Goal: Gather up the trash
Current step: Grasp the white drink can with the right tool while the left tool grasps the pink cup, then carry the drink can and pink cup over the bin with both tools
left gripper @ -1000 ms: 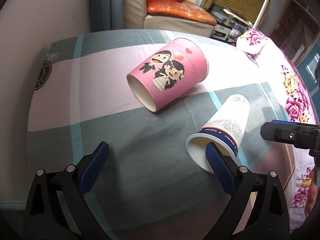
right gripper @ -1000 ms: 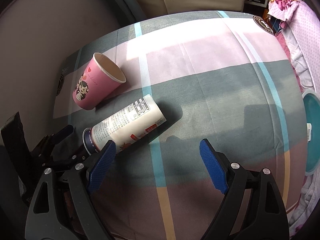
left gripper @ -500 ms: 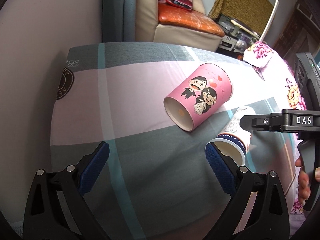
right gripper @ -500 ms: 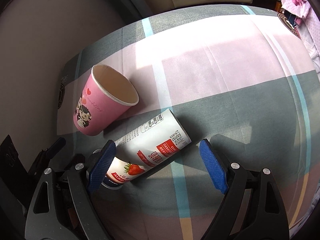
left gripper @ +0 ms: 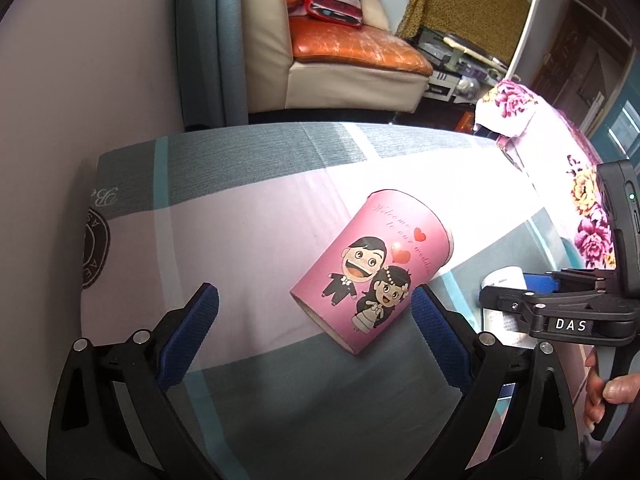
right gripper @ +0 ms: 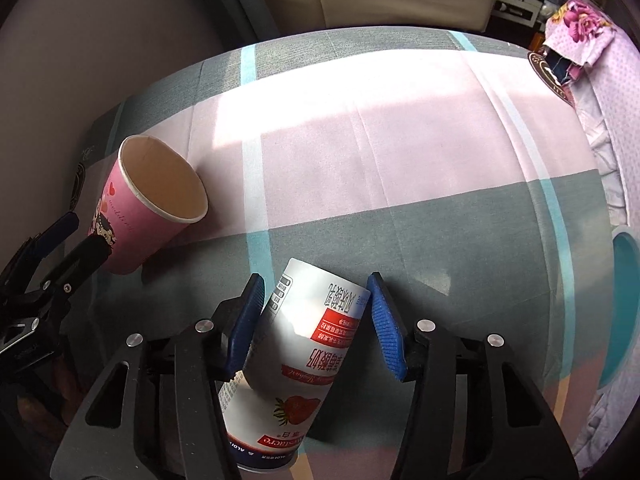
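Nearest in the right wrist view, the right claw straddles a white strawberry yoghurt cup that lies on its side on the bed. Its jaws are closing with the cup between them; the left pad looks to be touching the cup wall, while a thin gap shows at the right pad, so the cup is not yet pinched. The cup's blue-rimmed mouth points toward the camera.

In the left wrist view the left claw hangs released, jaws wide, above the checked grey, pink and white sheet. A pink paper cup printed with a cartoon wedding couple lies on its side just beyond its right pad, untouched. The pink cup lies to the left of the yoghurt cup, its open mouth facing the far right.

Farther off, past the bed's far edge, stands a cream sofa with an orange cushion.
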Demonstrator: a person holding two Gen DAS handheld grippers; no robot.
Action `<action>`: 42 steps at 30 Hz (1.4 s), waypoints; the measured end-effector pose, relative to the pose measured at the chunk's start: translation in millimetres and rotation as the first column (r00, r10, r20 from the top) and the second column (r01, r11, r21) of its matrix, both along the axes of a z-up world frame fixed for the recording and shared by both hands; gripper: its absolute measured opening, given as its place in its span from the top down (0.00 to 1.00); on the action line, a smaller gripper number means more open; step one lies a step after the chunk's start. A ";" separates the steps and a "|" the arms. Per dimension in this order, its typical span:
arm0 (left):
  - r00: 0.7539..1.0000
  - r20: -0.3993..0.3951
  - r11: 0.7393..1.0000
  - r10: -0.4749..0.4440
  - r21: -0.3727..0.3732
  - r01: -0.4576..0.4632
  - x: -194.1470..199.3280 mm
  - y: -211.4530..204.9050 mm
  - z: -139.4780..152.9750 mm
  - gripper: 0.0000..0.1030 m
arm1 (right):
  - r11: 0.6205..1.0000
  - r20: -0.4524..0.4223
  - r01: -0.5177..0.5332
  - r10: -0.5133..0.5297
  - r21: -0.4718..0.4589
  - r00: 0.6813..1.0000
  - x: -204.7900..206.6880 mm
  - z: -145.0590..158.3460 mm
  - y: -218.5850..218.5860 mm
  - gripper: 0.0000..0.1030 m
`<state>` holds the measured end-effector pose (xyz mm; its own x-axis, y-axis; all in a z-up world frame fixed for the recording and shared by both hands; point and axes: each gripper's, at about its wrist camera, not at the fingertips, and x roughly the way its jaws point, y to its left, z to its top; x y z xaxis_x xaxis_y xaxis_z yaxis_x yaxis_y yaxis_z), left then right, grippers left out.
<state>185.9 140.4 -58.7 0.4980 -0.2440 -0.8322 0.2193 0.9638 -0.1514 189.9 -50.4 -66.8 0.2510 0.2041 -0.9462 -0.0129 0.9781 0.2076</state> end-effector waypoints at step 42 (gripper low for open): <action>0.994 0.004 0.994 -0.109 0.017 0.109 -77.4 -99.2 9.0 0.37 | 0.999 0.140 0.040 -0.043 0.025 0.989 -84.6 43.8 -86.6 0.55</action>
<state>108.5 41.1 -49.7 0.4730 -0.2829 -0.8344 0.3239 0.9366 -0.1339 105.3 -137.1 -23.0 0.3898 0.2114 -0.8963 -0.0031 0.9736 0.2282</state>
